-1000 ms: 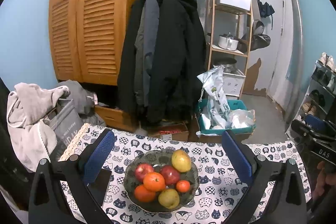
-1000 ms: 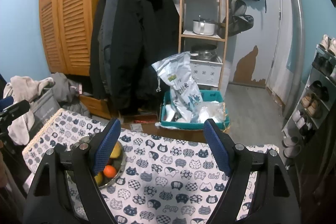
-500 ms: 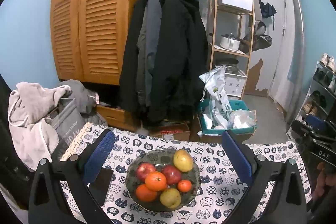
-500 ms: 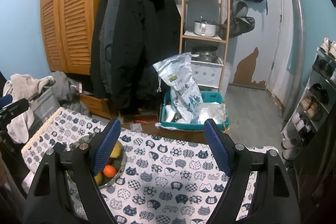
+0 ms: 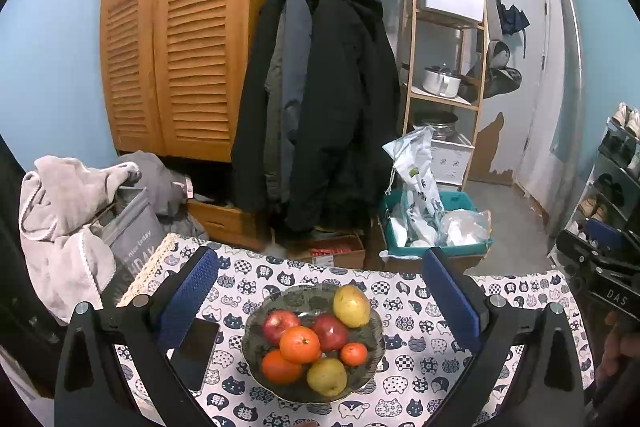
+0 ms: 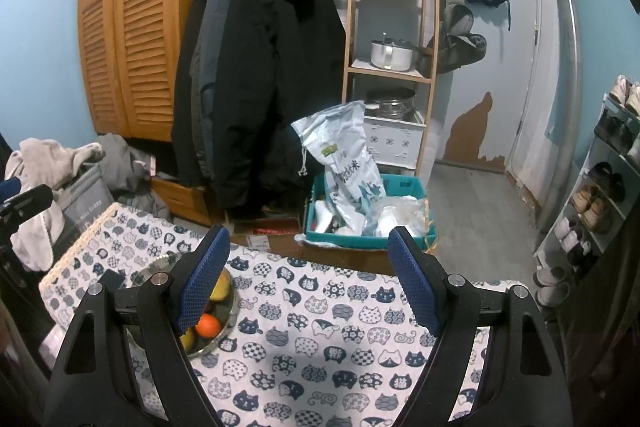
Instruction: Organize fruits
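With both my left gripper (image 5: 320, 291) and right gripper (image 6: 308, 267) spread wide and empty, all seven fruits sit piled in the glass bowl (image 5: 256, 347) on the cat-print tablecloth (image 6: 340, 347), fitting either sorted or awaiting sorting.

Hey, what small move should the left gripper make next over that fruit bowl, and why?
Probably just hover the left gripper open above the bowl, no grasp. All seven fruits sit piled in it, none on the cloth, and the right gripper is open and empty too. That fits fruit just gathered or fruit about to be sorted out.
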A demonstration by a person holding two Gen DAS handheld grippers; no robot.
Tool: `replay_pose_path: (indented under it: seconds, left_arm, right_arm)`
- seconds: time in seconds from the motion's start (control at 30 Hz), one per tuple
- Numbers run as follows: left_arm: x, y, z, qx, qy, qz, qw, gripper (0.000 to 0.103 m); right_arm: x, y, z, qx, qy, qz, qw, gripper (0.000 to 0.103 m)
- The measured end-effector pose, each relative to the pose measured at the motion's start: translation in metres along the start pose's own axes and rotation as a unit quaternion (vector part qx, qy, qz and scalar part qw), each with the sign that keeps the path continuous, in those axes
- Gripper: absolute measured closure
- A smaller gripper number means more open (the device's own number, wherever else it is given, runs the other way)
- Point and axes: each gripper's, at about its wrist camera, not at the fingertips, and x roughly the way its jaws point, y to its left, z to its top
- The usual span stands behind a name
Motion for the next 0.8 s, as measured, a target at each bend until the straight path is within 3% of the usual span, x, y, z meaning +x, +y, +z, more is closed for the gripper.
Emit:
replay_pose_path:
  seconds: [0.8]
  left_arm:
    - [-0.0018, -0.0036, -0.0015, 0.005, -0.001, 0.009, 0.9999, 0.001]
  right_arm:
    - [-0.0004, 0.0001, -0.0003, -0.002, 0.000, 0.001, 1.000, 0.023]
